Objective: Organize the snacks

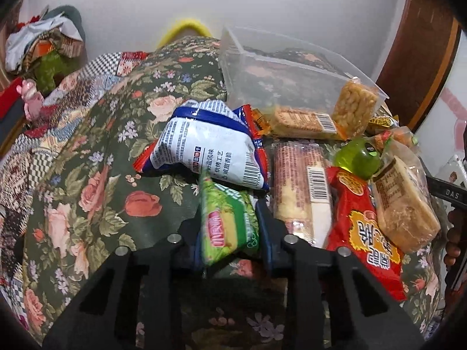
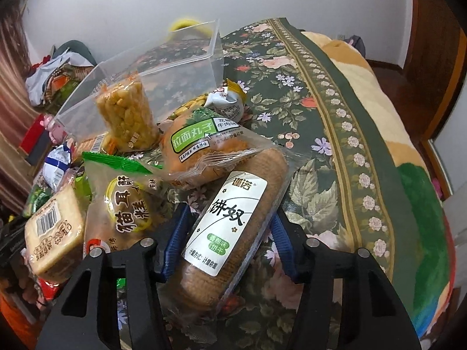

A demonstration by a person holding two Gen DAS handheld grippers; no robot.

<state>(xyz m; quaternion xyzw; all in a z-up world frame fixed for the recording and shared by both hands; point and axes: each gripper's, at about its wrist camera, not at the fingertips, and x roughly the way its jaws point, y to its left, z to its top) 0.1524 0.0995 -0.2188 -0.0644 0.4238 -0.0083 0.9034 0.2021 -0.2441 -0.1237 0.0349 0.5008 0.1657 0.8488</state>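
Observation:
My left gripper (image 1: 230, 218) is shut on a small green snack packet (image 1: 227, 221), held just above the floral cloth. Beyond it lie a white-and-blue bag (image 1: 210, 148), a long pink-striped pack (image 1: 300, 186), a red packet (image 1: 367, 230) and a green jelly cup (image 1: 359, 157). A clear plastic box (image 1: 280, 67) stands behind the pile. My right gripper (image 2: 227, 230) is shut on a long clear pack of brown biscuits (image 2: 230, 227) with a white label. The clear box (image 2: 163, 67) shows behind it, with a yellow puffed-corn bar (image 2: 128, 113) leaning on its front wall.
More snacks crowd the right wrist view: an orange noodle-ball bag (image 2: 204, 148), a green-topped cake bag (image 2: 122, 204), a beige wafer block (image 2: 55, 230). Piled clothes (image 1: 43, 49) sit at the far left. The bed edge with a striped blanket (image 2: 408, 175) runs on the right.

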